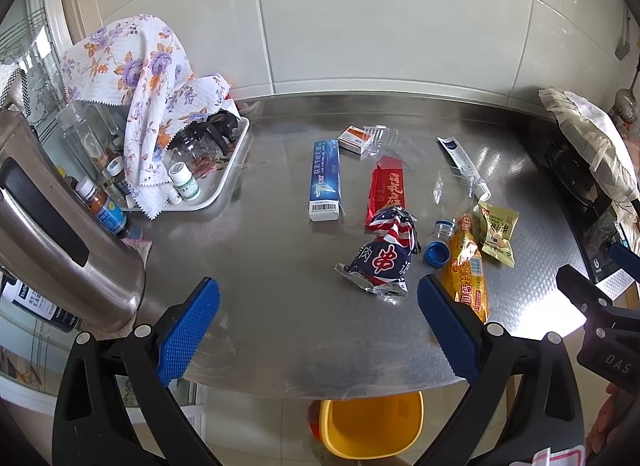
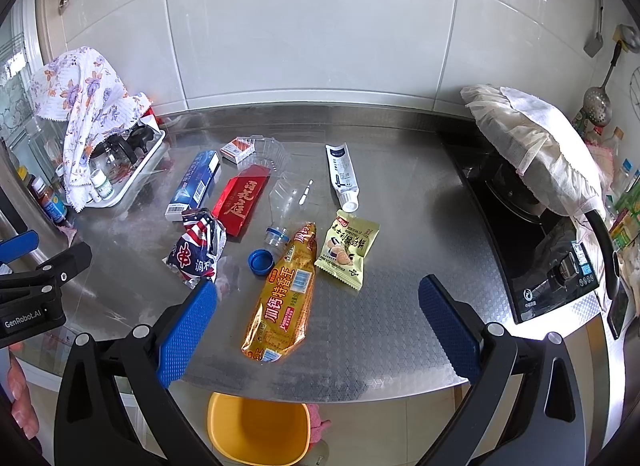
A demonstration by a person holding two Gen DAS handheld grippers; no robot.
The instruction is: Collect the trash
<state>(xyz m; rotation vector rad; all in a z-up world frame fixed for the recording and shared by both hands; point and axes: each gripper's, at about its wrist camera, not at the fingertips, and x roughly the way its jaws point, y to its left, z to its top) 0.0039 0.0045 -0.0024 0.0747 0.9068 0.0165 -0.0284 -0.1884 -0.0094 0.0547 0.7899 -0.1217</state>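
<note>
Hovering at the counter's (image 2: 400, 185) near edge, the left gripper (image 1: 318, 330) and right gripper (image 2: 318, 330) both stand with jaws apart, holding nothing. Trash lies mid-counter, from nine o'clock across: blue toothpaste box (image 2: 196, 183), red packet (image 2: 242, 199), crumpled starred wrapper (image 2: 198, 246), blue cap (image 2: 261, 262), orange sausage wrapper (image 2: 284, 294), green biscuit packet (image 2: 348, 250), white tube (image 2: 343, 175). Yellow bin (image 2: 256, 430) sits below at six o'clock.
</note>
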